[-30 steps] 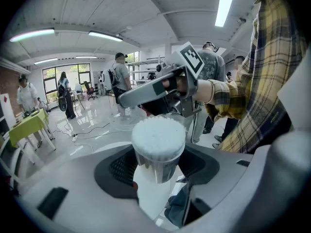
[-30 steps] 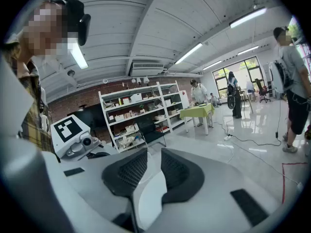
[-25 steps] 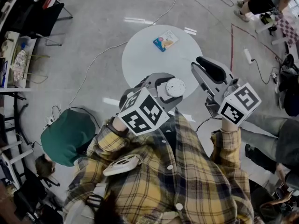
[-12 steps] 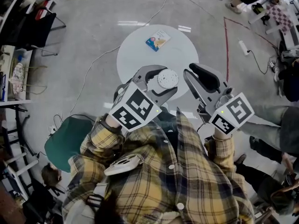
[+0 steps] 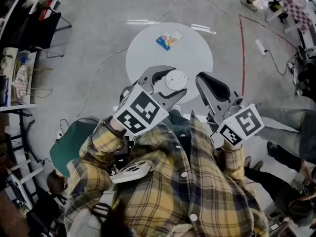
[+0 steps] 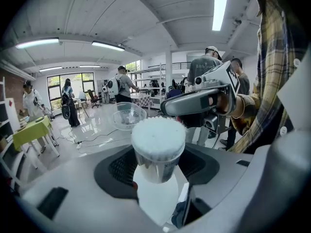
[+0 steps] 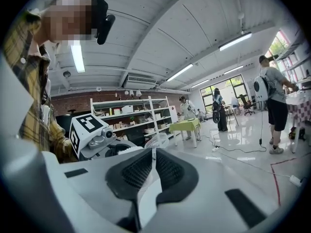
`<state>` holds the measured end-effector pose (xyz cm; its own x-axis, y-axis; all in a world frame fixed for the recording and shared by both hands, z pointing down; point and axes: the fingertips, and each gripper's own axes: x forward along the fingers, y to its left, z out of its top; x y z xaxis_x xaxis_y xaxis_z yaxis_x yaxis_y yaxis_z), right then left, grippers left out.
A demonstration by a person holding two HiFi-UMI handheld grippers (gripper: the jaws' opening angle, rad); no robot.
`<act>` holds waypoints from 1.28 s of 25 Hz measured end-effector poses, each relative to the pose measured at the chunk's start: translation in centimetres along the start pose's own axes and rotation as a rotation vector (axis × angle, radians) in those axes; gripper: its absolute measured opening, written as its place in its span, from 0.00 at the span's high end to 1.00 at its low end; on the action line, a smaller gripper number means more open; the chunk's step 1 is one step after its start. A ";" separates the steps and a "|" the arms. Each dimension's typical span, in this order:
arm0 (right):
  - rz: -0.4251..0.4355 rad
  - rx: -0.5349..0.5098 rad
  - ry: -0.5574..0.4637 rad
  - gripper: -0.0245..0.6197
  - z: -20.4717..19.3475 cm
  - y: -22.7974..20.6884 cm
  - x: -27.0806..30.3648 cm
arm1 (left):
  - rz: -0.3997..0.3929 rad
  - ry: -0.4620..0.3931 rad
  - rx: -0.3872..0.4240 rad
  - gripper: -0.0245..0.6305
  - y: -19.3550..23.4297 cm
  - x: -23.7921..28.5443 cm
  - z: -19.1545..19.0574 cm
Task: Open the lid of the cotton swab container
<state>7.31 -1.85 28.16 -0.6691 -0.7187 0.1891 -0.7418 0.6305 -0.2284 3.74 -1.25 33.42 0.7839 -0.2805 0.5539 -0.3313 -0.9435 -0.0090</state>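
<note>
My left gripper [image 5: 170, 83] is shut on the cotton swab container [image 5: 176, 78], a small clear tub packed with white swab tips, and holds it upright above the near edge of the round white table [image 5: 148, 51]. In the left gripper view the container [image 6: 158, 142] stands between the pads, and its clear lid [image 6: 128, 116] hangs tipped back behind it. My right gripper [image 5: 204, 79] hovers just right of the container without touching it. Its jaws are closing and stand almost together in the right gripper view [image 7: 153, 166], with nothing between them. That view also shows the lid [image 7: 158, 140].
A small blue and yellow packet [image 5: 169, 38] lies on the far side of the table. A green chair seat [image 5: 71, 142] is at the lower left, with cables and a red tape line [image 5: 242, 48] on the floor. Several people stand around the room.
The right gripper's jaws have drawn together. Both grippers keep about the same places over the table's near edge, with the container still held in the left one.
</note>
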 end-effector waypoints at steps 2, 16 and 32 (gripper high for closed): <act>-0.002 0.001 0.002 0.91 -0.1 0.0 -0.3 | -0.002 0.009 0.000 0.56 -0.2 0.1 0.0; -0.005 -0.005 0.036 0.94 -1.6 -0.9 0.1 | 0.020 0.000 0.012 0.56 0.5 0.5 -0.1; 0.003 -0.006 0.045 0.94 -1.8 -1.4 -0.6 | 0.015 0.004 0.018 0.56 -0.2 1.4 0.5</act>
<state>8.66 -1.79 30.13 -0.6725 -0.7032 0.2310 -0.7401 0.6345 -0.2231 5.15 -1.56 33.73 0.7767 -0.2936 0.5572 -0.3330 -0.9424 -0.0324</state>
